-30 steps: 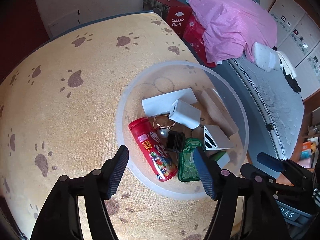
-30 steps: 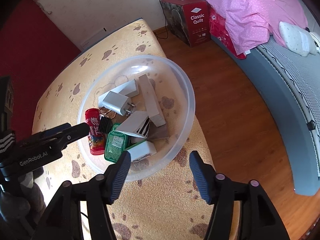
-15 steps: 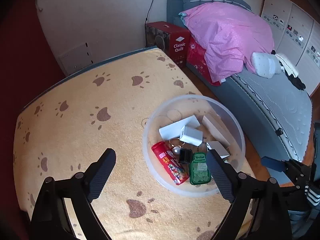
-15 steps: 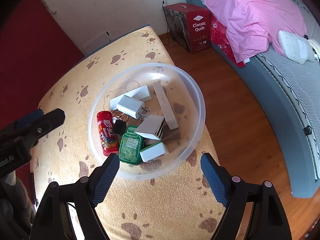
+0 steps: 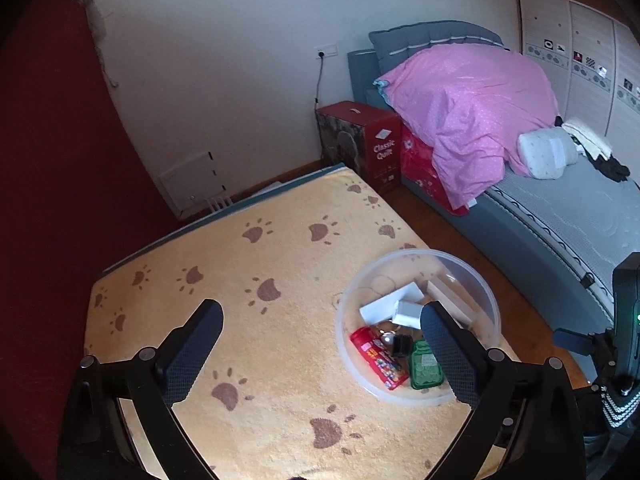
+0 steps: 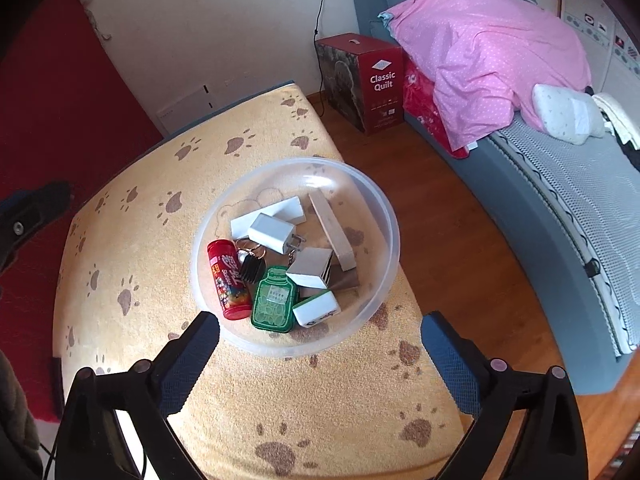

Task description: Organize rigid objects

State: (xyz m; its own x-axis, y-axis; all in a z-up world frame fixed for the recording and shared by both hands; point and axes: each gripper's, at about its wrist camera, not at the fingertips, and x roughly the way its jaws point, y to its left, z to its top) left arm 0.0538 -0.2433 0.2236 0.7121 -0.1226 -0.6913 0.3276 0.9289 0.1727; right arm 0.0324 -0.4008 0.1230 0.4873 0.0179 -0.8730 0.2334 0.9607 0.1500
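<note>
A clear plastic bowl (image 6: 372, 196) sits on the yellow paw-print cloth of the table (image 6: 152, 208). In it lie a red candy tube (image 6: 226, 278), a green bottle-shaped tin (image 6: 274, 300), a white charger (image 6: 272, 234), a wooden block (image 6: 332, 230), white boxes and a key ring. The bowl also shows in the left wrist view (image 5: 472, 272). My right gripper (image 6: 320, 344) is open and empty, raised above the bowl's near rim. My left gripper (image 5: 320, 336) is open and empty, high above the table to the left of the bowl.
A red "Classic Quilt" box (image 6: 380, 80) stands on the wooden floor (image 6: 460, 240) beyond the table. A grey bed (image 6: 580, 208) with a pink duvet (image 6: 492, 48) lies to the right. A red wall (image 5: 48, 160) is on the left.
Both grippers have lifted up and back from the bowl and opened wider. The bowl and its contents have not moved.
</note>
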